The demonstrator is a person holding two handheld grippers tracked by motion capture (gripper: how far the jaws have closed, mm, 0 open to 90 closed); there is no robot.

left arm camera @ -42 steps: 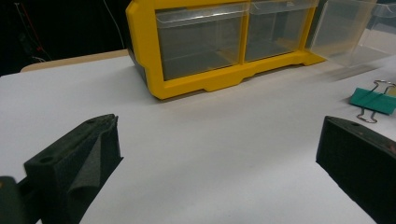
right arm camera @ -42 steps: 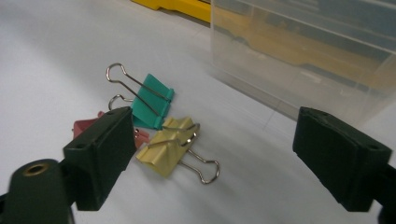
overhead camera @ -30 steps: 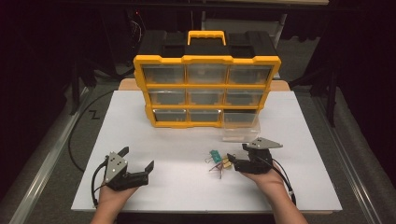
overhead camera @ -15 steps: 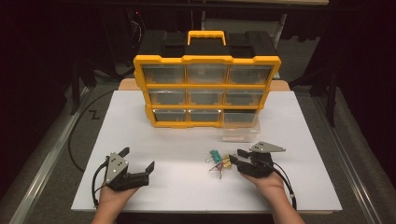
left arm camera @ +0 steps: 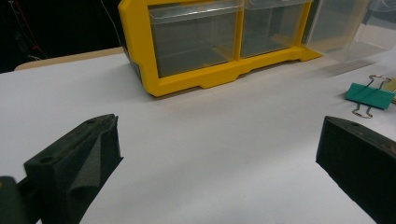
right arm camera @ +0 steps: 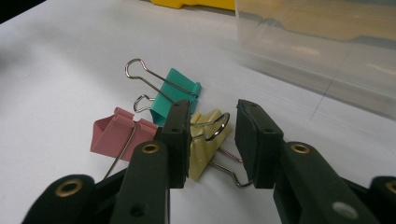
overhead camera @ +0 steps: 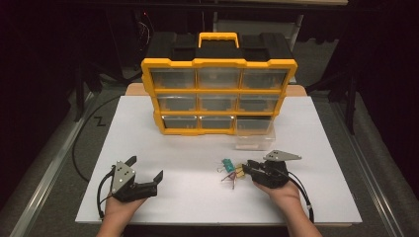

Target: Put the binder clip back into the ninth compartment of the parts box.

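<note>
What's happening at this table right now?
A person's right hand-held gripper has just been closing its jaws around a yellow binder clip that lies beside a teal clip and a pink clip; the pads do not yet press on it. The left hand-held gripper rests open on the white table. A clear drawer sits pulled out of the yellow organizer.

The left hand (overhead camera: 118, 210) rests low at the near left of the table, its left gripper (overhead camera: 146, 173) lying level with jaws spread wide, nothing between them. At the near right, the right hand (overhead camera: 279, 190) holds the right gripper (overhead camera: 245, 169) pointing left; its jaws have just been closing and stand narrowly apart.
</note>
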